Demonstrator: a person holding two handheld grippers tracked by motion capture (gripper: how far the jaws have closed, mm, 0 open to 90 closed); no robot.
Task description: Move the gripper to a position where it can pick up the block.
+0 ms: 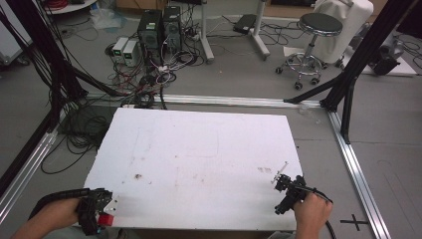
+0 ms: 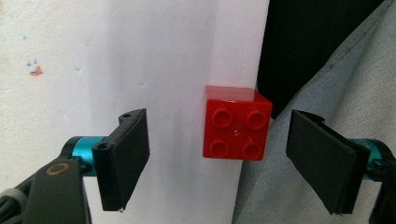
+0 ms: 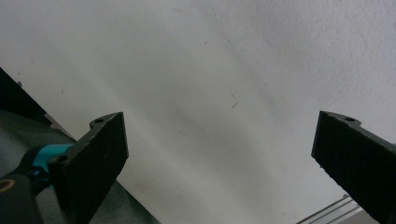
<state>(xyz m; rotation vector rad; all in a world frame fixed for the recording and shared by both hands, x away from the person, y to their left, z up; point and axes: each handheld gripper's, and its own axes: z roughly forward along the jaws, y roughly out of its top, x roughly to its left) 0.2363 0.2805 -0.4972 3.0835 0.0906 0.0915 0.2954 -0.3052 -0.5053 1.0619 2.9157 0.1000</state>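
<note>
Left gripper (image 2: 217, 158) jaws flank red brick (image 2: 236, 123).

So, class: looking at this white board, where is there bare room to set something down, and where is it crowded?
Nearly the whole white board is bare, from its far edge down to between the two hands. The near left corner is taken: a red brick sits at the edge between the open left hand-held gripper. The open right hand-held gripper crowds the near right corner.

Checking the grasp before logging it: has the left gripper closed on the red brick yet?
No. In the left gripper view the red brick sits between the jaws of the left gripper with a clear gap on each side.
</note>
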